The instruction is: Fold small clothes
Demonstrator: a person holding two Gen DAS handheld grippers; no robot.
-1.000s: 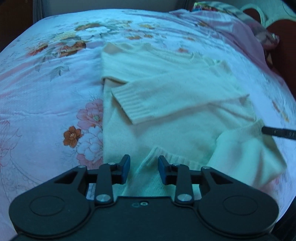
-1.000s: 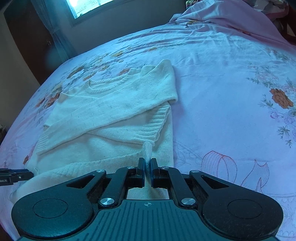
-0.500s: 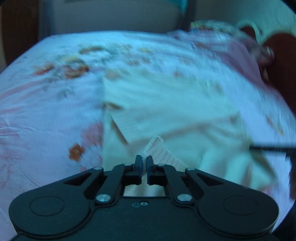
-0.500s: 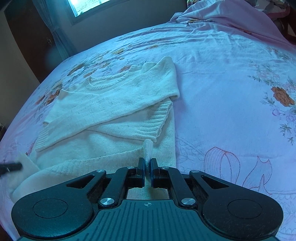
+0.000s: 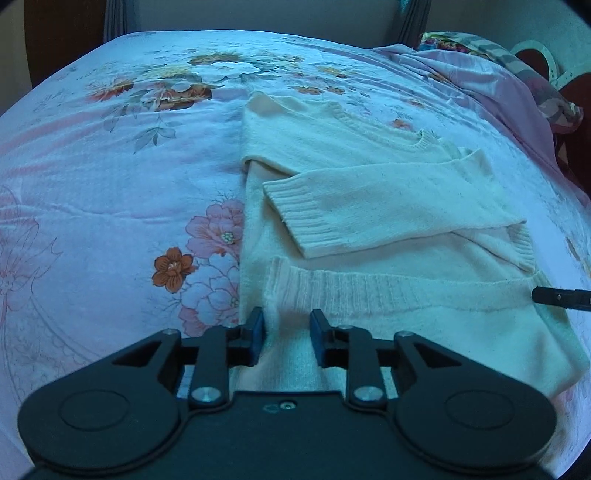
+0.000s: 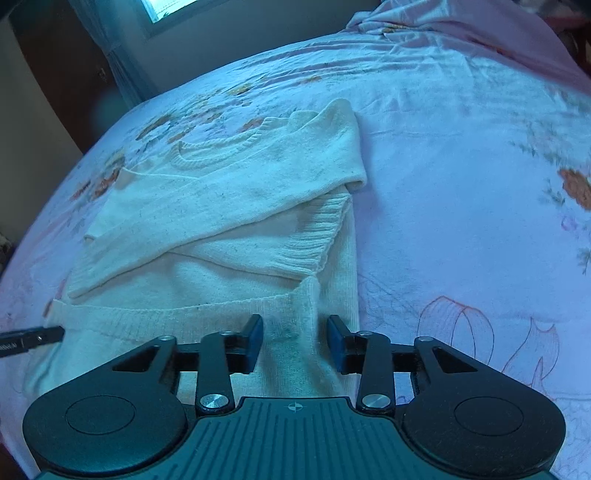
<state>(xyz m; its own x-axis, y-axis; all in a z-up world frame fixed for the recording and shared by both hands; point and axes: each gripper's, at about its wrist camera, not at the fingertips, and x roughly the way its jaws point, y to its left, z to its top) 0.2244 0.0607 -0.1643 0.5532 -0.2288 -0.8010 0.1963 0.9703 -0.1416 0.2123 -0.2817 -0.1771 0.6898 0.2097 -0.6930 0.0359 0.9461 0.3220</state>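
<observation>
A bed covered with a pale pink sheet printed with orange and pink flowers [image 5: 122, 206] fills both views, its far end rumpled where a plain pink cover [image 6: 491, 33] is bunched up. On the sheet lies a cream knitted sweater with ribbed cuffs and a ribbed hem [image 5: 388, 199], spread flat in the middle of the bed. Both its sleeves are crossed over the chest, one cuff [image 5: 306, 218] lying on top near the sweater's side edge. The ribbed hem [image 5: 388, 288] is turned up over the lower body, so a doubled band of knit runs across the near part of the garment.

The left tool [image 5: 287, 339] hangs low over the near corner of that folded hem. Its jaws are apart and opening, with sweater cloth lying between the blue pads [image 5: 258, 338] but not pinched by them. The right tool [image 6: 295, 341] sits over the opposite near corner, its jaws likewise apart and opening, cloth beneath and between them, unclamped. The tip of each tool shows at the edge of the other's view, resting beside the hem.
</observation>
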